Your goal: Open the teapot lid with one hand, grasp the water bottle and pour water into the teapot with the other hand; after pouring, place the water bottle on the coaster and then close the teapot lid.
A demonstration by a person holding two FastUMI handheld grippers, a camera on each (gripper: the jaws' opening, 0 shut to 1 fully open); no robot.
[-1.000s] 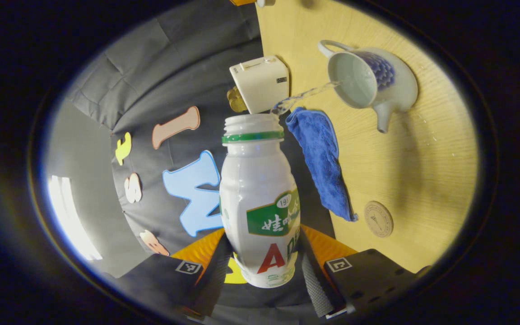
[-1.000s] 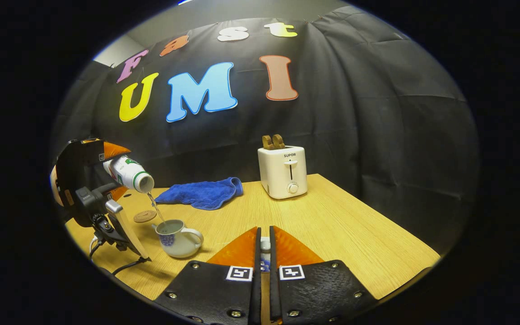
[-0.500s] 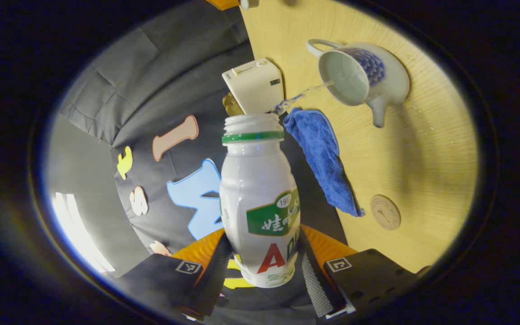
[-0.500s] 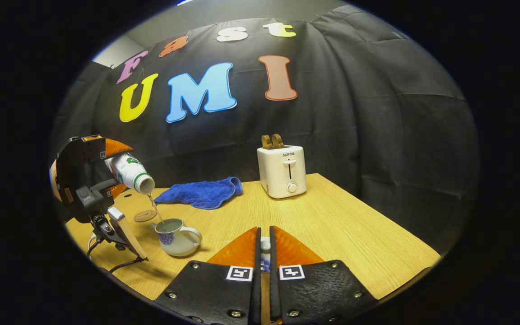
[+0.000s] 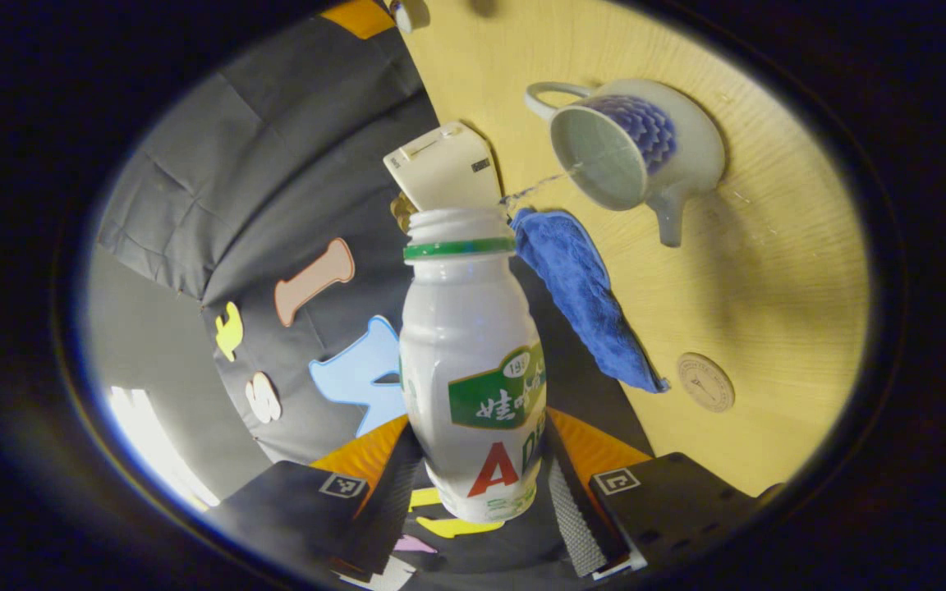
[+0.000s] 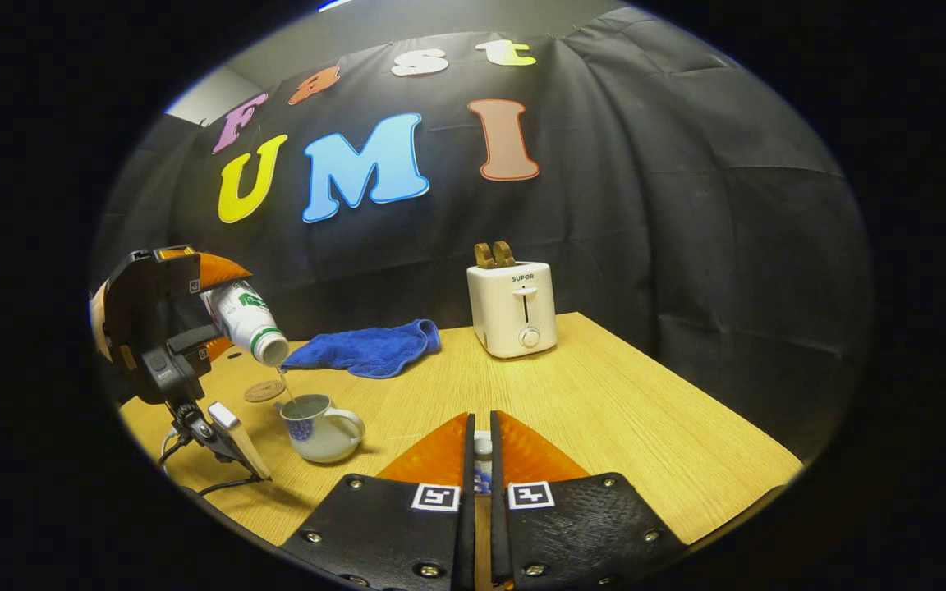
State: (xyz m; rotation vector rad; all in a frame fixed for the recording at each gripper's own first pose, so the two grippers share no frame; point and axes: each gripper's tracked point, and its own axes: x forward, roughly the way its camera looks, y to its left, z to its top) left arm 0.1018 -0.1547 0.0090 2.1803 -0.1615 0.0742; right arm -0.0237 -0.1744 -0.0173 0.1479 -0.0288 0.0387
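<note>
Our left gripper clamps the tilted bottle, water streaming toward two o'clock into the teapot; our right gripper pinches the lid.

The toaster carries the brand SUPOR on its front. The water bottle wears a printed label. The right gripper bears 2 square coded markers.

Probably a staged recording booth: black cloth wall behind wooden table with toaster.

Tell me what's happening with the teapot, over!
Left gripper shut on water bottle, tipped, thin stream entering open teapot. Right gripper shut on teapot lid. Coaster free.
</note>
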